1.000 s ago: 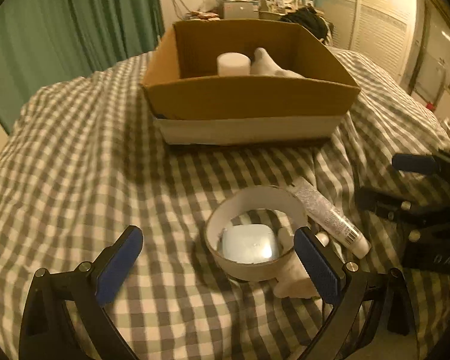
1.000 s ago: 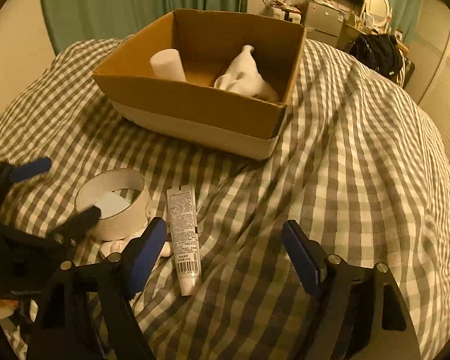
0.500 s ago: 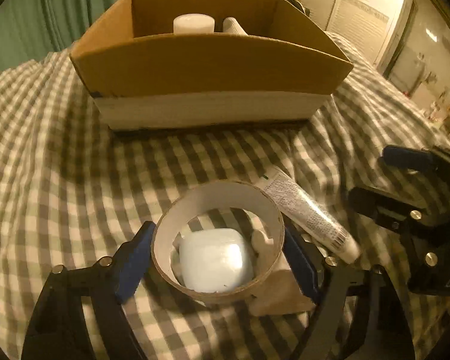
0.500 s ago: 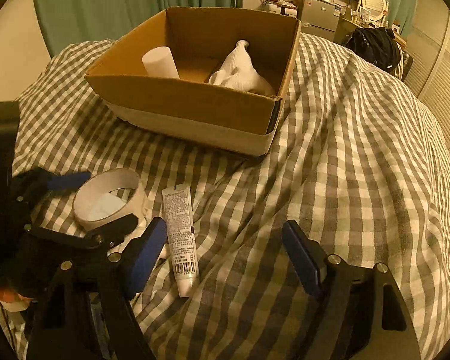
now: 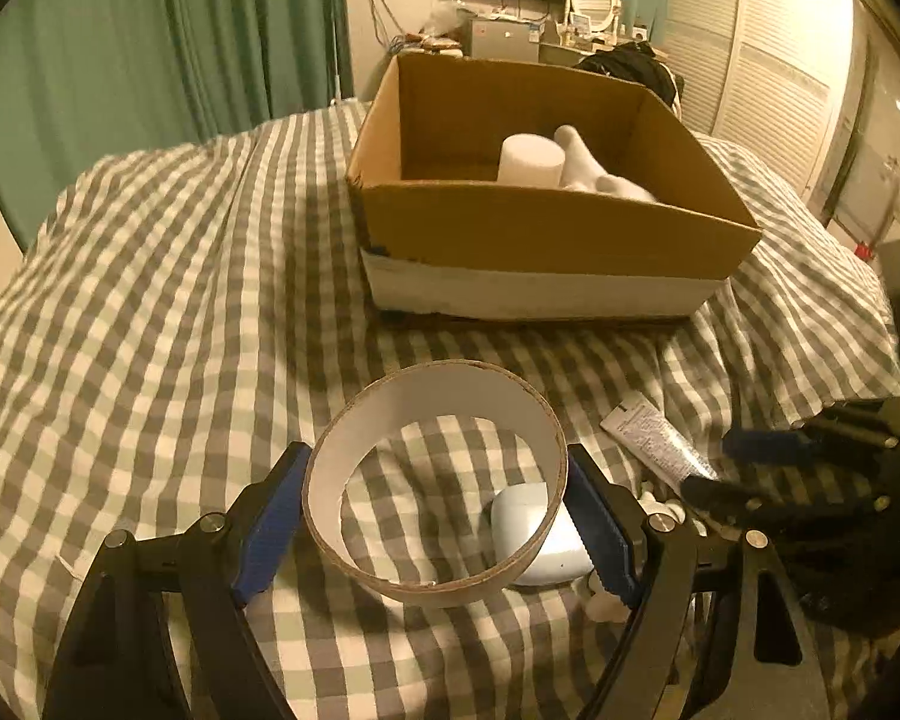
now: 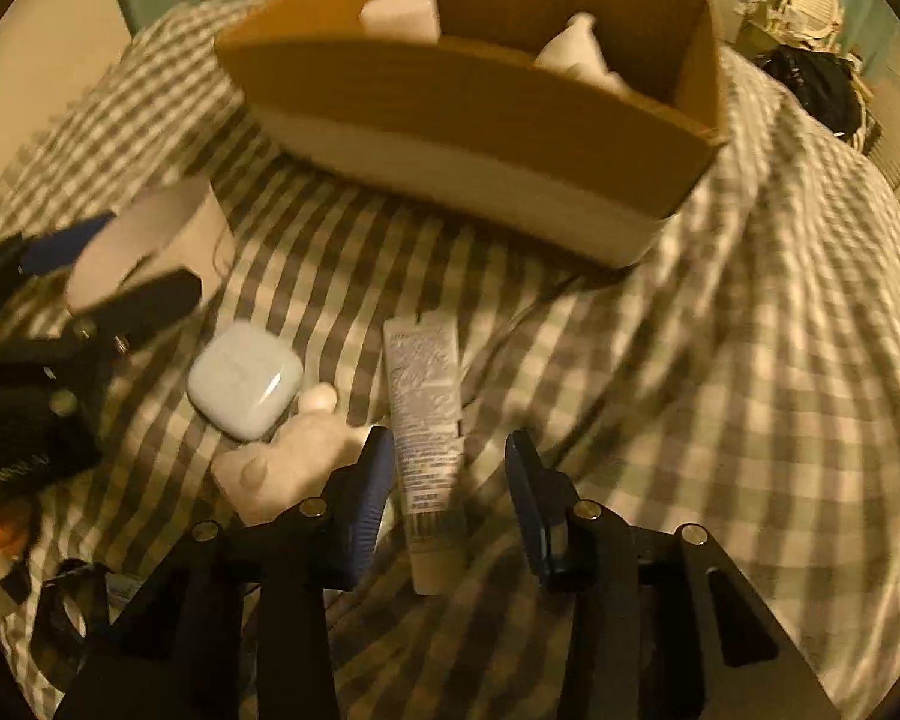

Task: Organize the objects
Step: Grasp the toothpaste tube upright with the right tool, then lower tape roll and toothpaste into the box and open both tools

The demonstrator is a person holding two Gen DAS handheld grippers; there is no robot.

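The left tongs (image 5: 435,516) clamp the tape ring (image 5: 435,480) before the cardboard box (image 5: 546,228). The right tongs (image 6: 450,480) are closing, still untouching, around the tube (image 6: 426,408) beside that ring.

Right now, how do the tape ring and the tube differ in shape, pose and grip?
The tape ring is a wide hollow hoop; the tube is flat and narrow with printed text. The tape ring is lifted off the bed, clamped in the left gripper; the tube lies flat on the checked bedspread, between the closing jaws of the right gripper, not yet pinched. Both are still outside the box.
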